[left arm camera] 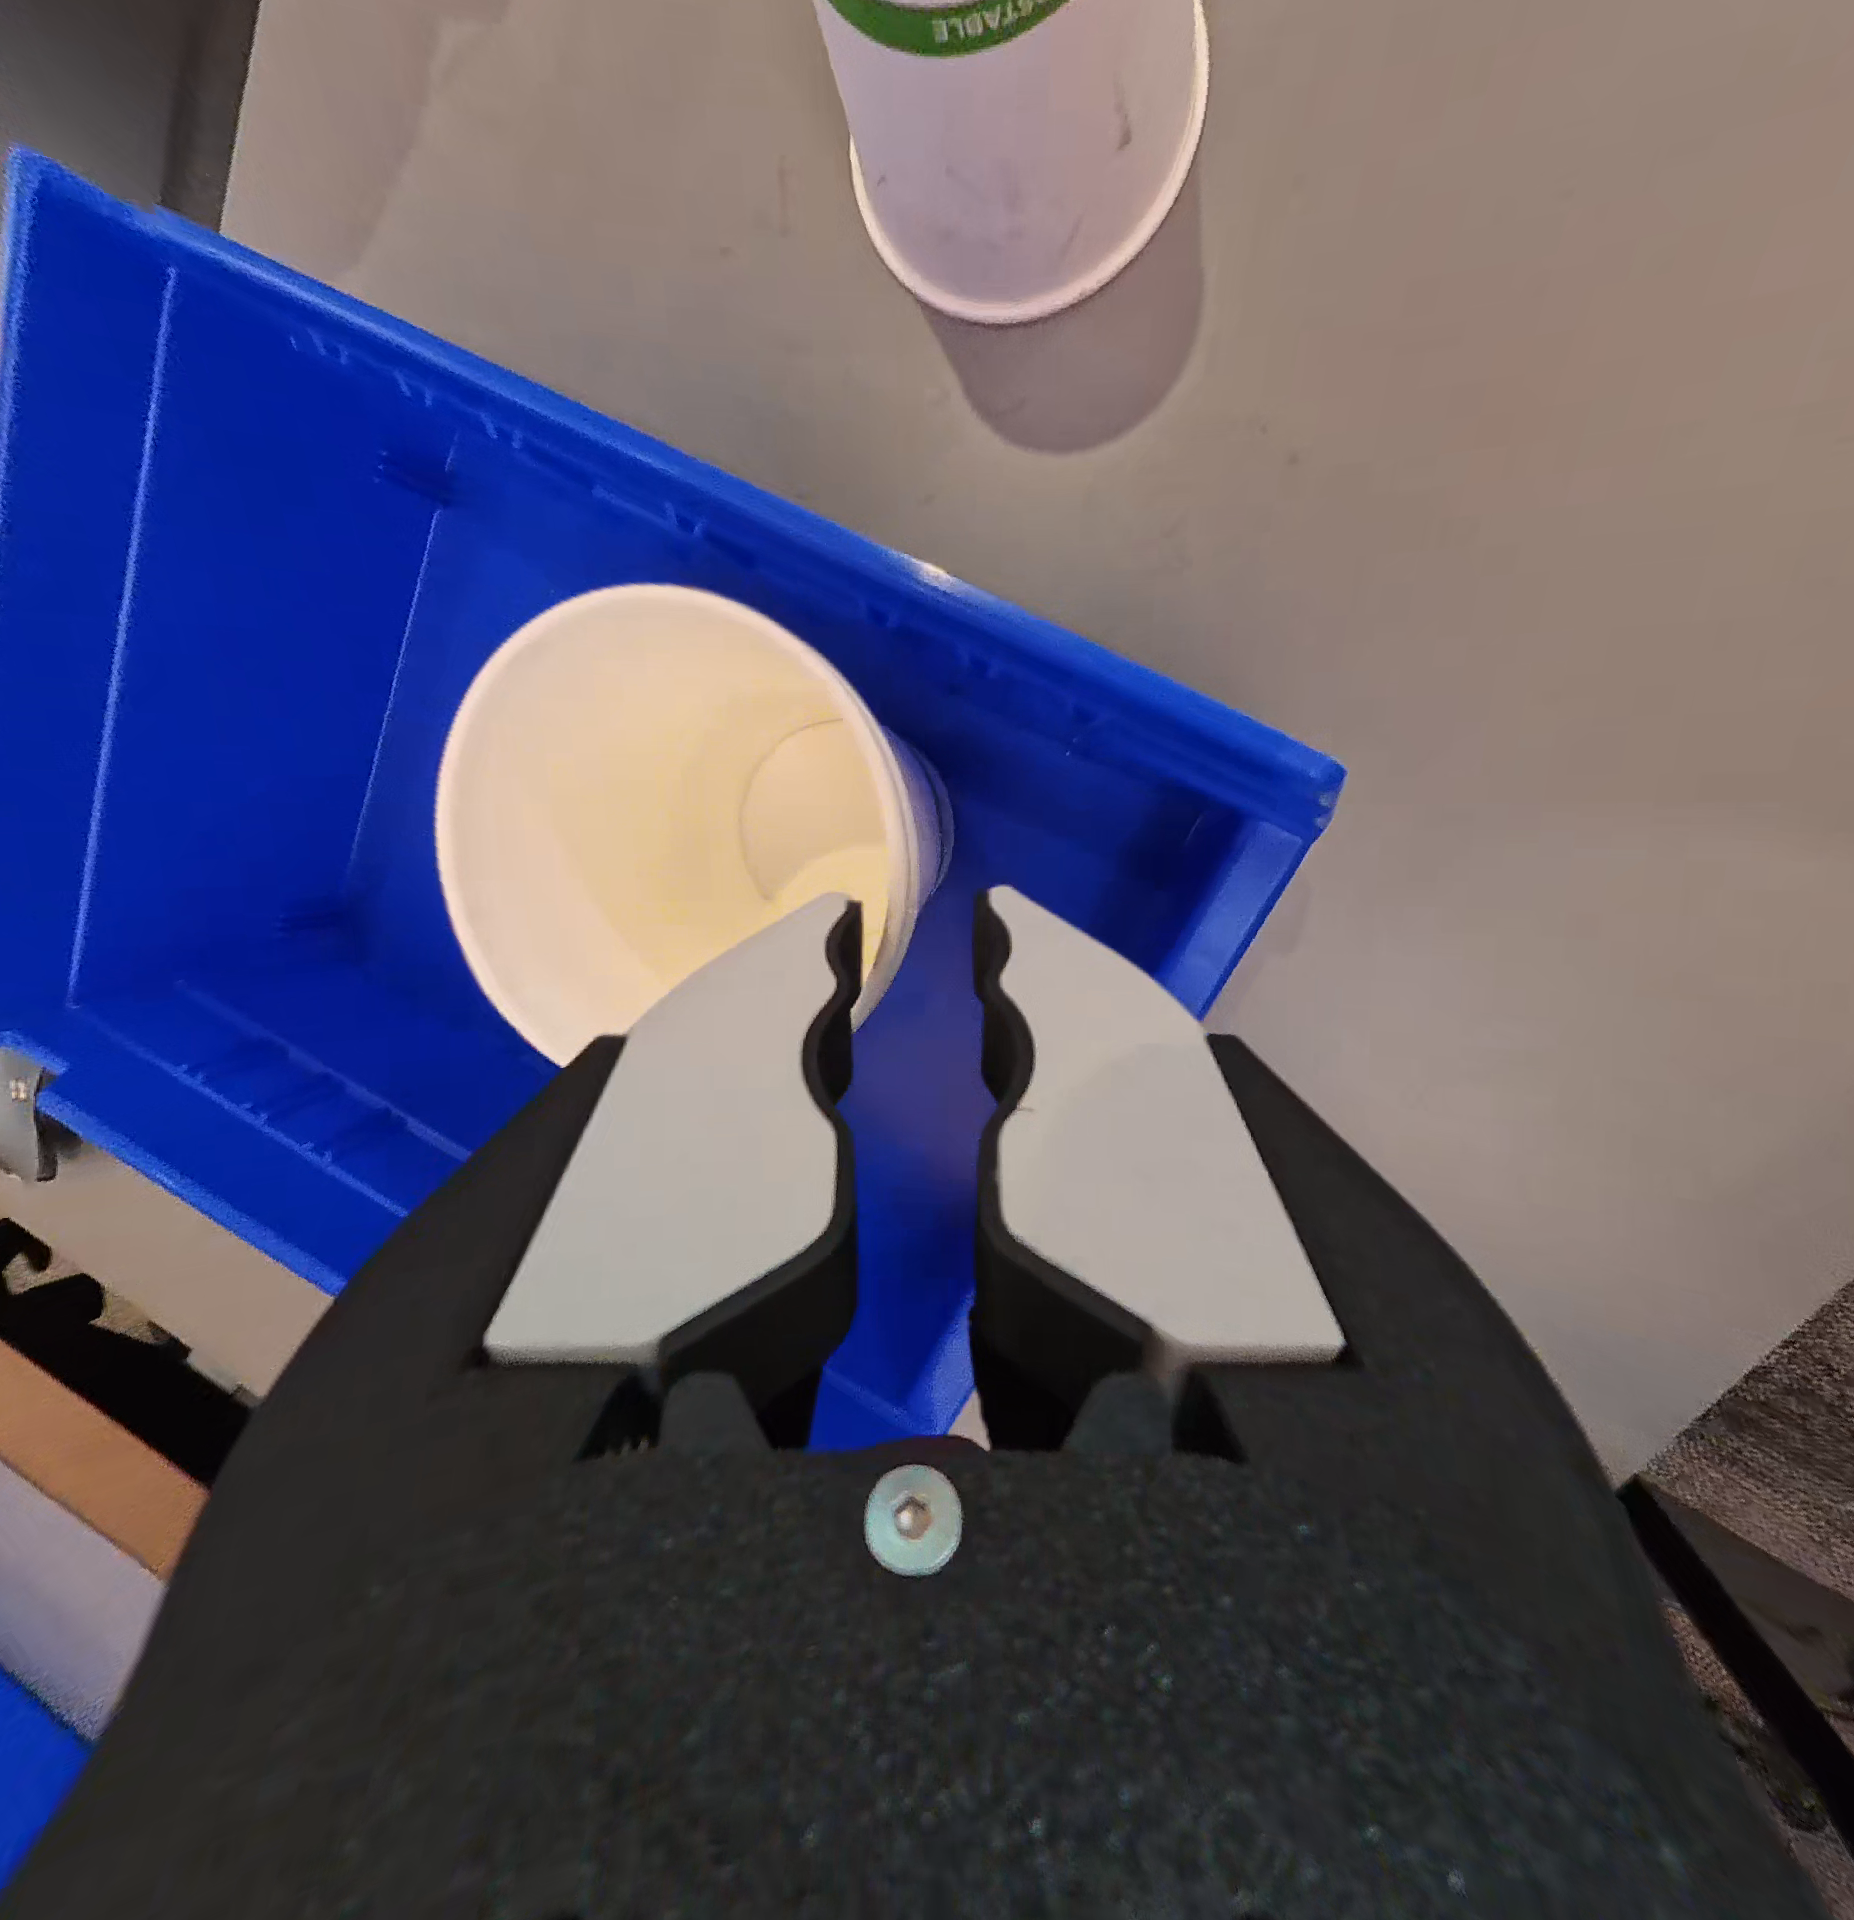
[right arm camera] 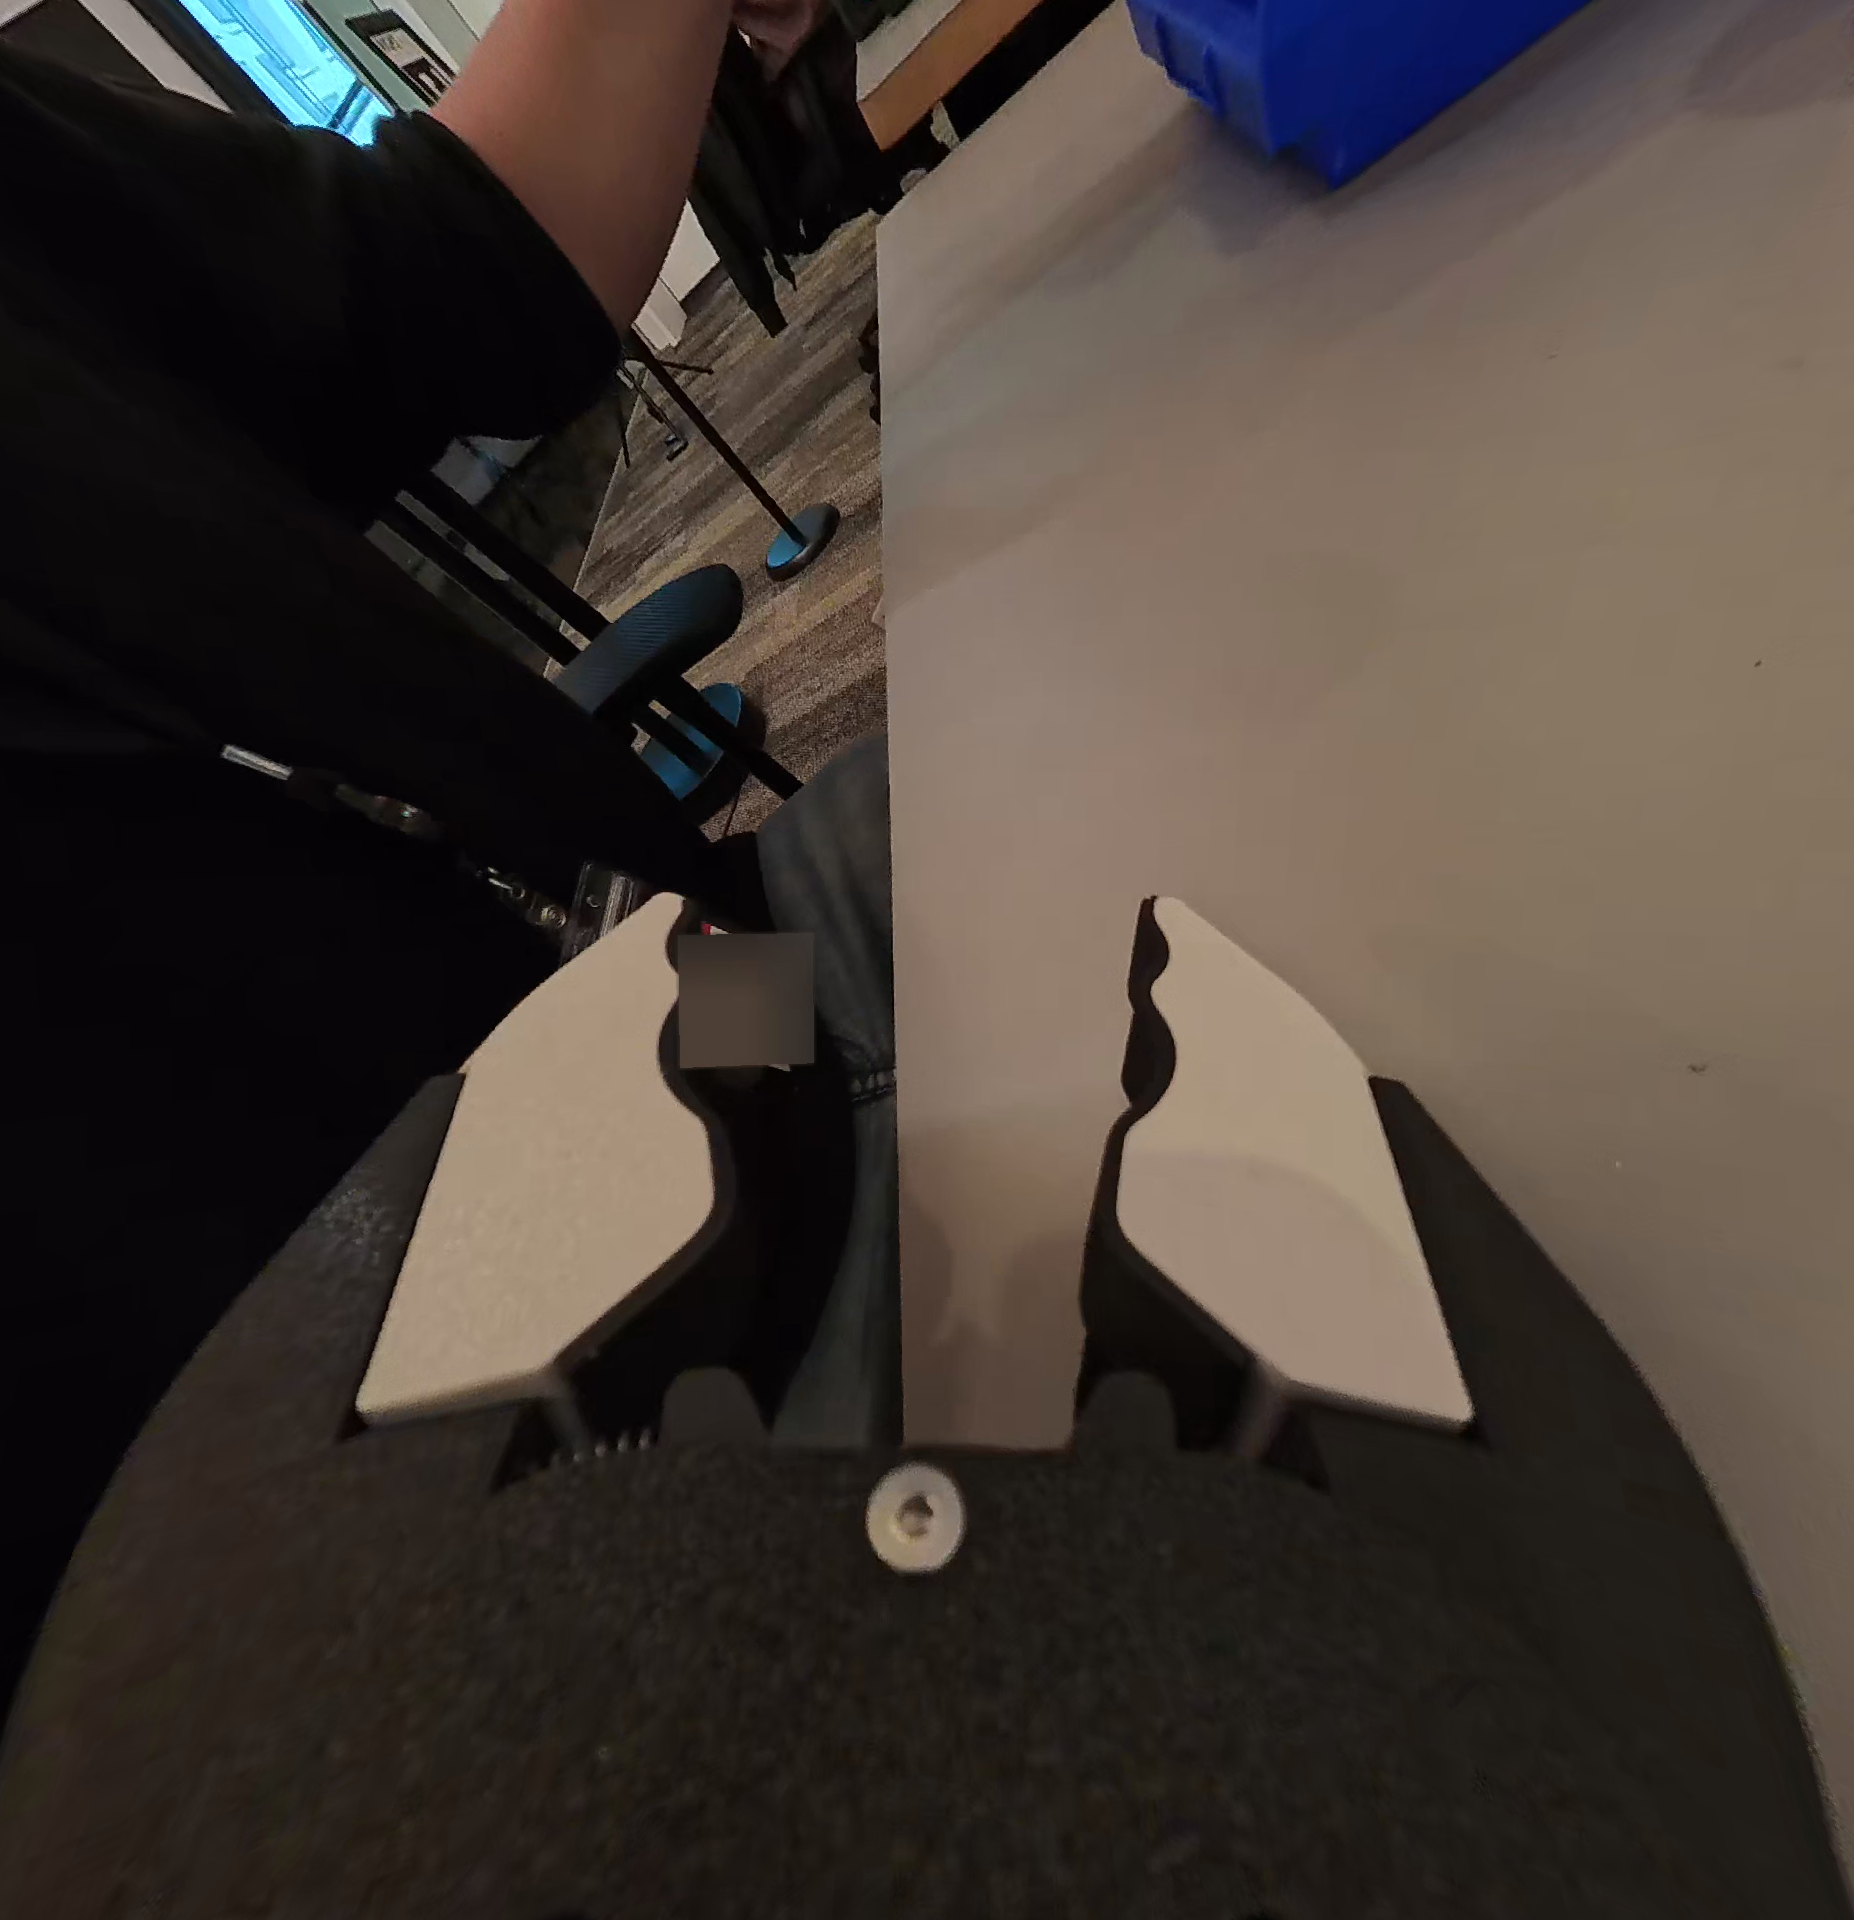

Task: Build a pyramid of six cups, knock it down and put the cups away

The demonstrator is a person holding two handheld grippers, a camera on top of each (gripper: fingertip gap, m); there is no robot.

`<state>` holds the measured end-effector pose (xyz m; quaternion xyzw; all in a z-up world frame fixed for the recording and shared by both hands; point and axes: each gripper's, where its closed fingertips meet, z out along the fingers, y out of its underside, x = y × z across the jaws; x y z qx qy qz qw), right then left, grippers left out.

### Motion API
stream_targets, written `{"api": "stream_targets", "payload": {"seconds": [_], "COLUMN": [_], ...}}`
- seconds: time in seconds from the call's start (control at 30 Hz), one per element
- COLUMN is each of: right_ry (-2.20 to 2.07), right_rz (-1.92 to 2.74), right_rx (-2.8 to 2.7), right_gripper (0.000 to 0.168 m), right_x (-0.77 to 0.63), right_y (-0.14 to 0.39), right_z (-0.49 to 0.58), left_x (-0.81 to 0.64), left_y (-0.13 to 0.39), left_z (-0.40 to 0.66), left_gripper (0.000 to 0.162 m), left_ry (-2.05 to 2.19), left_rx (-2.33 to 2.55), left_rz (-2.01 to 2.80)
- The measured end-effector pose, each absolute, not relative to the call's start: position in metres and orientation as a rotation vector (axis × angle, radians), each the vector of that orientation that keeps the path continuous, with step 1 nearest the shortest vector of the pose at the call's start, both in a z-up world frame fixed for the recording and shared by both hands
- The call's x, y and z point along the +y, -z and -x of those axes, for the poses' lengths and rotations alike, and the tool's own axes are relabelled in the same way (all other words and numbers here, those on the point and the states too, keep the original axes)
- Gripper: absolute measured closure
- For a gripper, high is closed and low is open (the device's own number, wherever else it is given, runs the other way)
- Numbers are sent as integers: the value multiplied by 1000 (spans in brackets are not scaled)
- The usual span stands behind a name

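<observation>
Left tool (left arm camera: 910, 909) hangs over the blue bin (left arm camera: 227, 623), its two fingers parted by a narrow gap with nothing between them. One finger's tip (left arm camera: 835, 935) overlaps the rim of the nested stack of white cups (left arm camera: 632, 810) lying in the bin, though whether it touches cannot be told. That stack lies on its side, mouth turned toward the tool and slightly to its left, its long axis running away toward the bin's far wall.

What the next move turns on is the upturned cup with a green band (left arm camera: 1016, 156), standing mouth-down on the tabletop (left arm camera: 1525, 520). It sits straight ahead of the left tool and beyond the bin's far wall, well apart from it, its axis upright (so a grip across its sides looks the likeliest).

Right tool (right arm camera: 912, 925) is spread wide and empty, pointing along the tabletop's near edge with the bin far off; no whole cup shows in its view. By my reckoning the left tool is the nearer one for that standing cup.
</observation>
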<state>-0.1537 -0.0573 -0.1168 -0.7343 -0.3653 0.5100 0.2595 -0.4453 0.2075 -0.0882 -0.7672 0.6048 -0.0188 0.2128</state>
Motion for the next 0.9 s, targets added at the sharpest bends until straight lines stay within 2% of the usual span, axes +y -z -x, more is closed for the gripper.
{"api": "stream_targets", "payload": {"seconds": [0.13,0.2,0.33,0.9], "right_ry": [-1393,-1398,-1394,-1406], "right_rz": [1984,1990,2007,2040], "right_rx": [-988,-989,-1002,-1003], "right_gripper": [91,91,91,95], "right_x": [-57,-58,-60,-62], "right_y": [115,116,119,128], "right_z": [154,155,155,155], "left_x": [210,210,210,214], "left_y": [82,83,83,46], "left_z": [444,443,440,446], "left_gripper": [143,155,159,159], "left_ry": [99,123,166,109], "left_rx": [1645,1650,1654,1652], "left_rz": [2123,2135,2146,2130]}}
